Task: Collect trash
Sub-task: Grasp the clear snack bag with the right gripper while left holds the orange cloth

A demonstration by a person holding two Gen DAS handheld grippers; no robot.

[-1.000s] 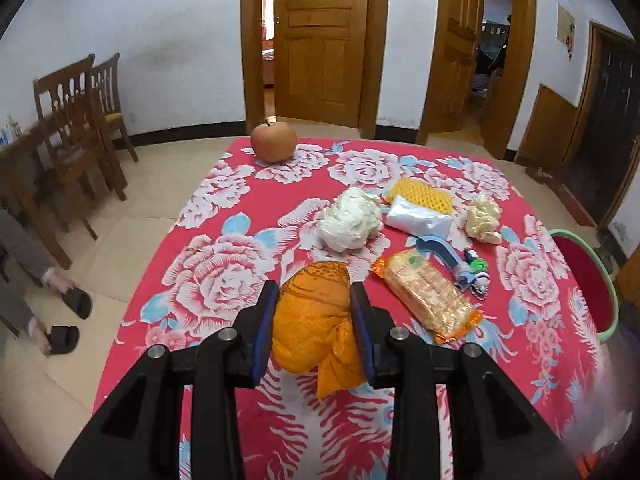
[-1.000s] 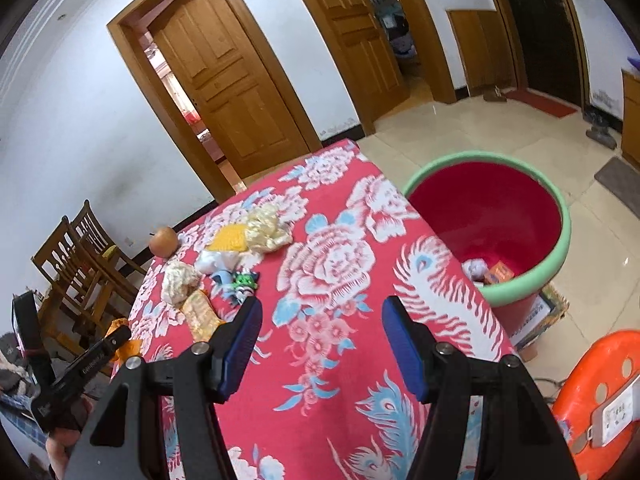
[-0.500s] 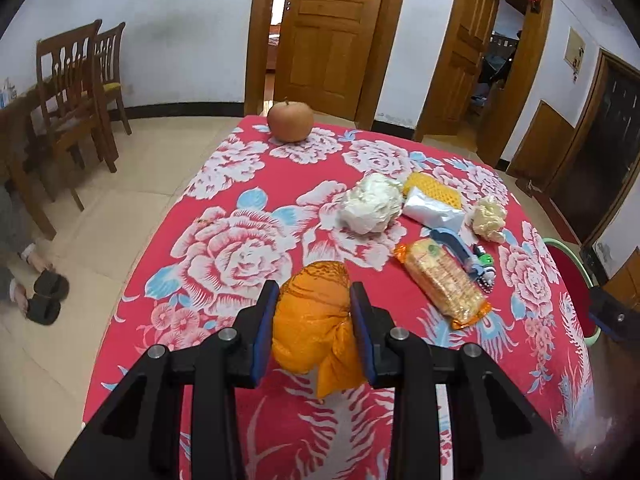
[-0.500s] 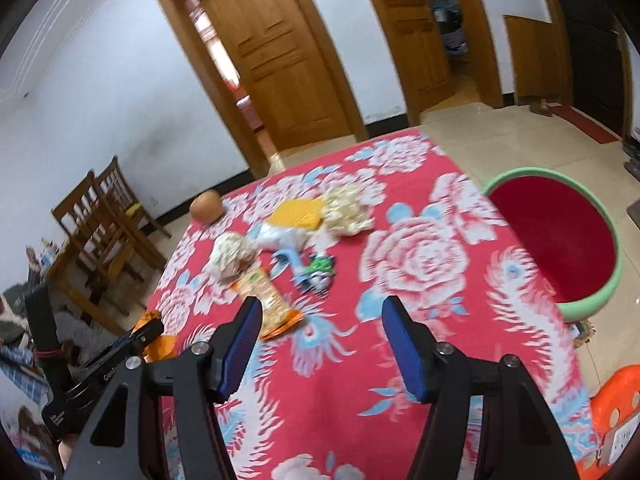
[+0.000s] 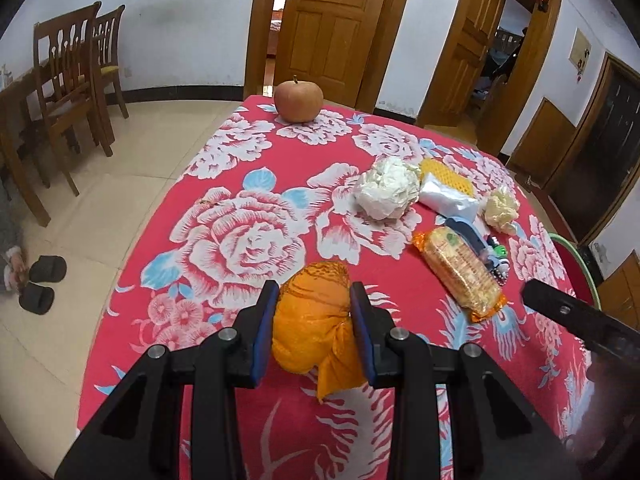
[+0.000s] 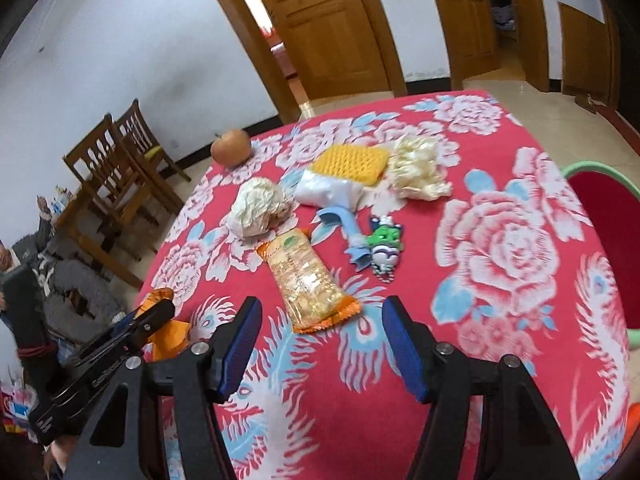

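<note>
My left gripper [image 5: 314,324] is shut on a crumpled orange bag [image 5: 316,320], held above the near part of the red flowered tablecloth [image 5: 240,240]. From the right wrist view, that gripper [image 6: 158,318] and the orange bag [image 6: 168,330] show at the lower left. My right gripper [image 6: 320,342] stands open with nothing between its fingers, just short of an orange cracker packet [image 6: 308,284]. Farther back lie a white paper wad [image 6: 258,208], a white pouch [image 6: 328,190], a yellow sponge [image 6: 352,164] and a cream crumpled wrapper [image 6: 418,168]. The red basin with a green rim [image 6: 600,232] sits off the table's right side.
An apple [image 5: 298,96] stands at the table's far edge. A blue brush [image 6: 346,228] and a small green toy [image 6: 386,246] lie beside the cracker packet [image 5: 460,270]. Wooden chairs [image 5: 72,76] stand at the left, where a person's feet in dark slippers [image 5: 42,284] rest on the floor.
My right gripper has swung left, away from the red basin, and now faces the cracker packet and the other items. My left gripper has drifted slightly with the orange bag still held.
</note>
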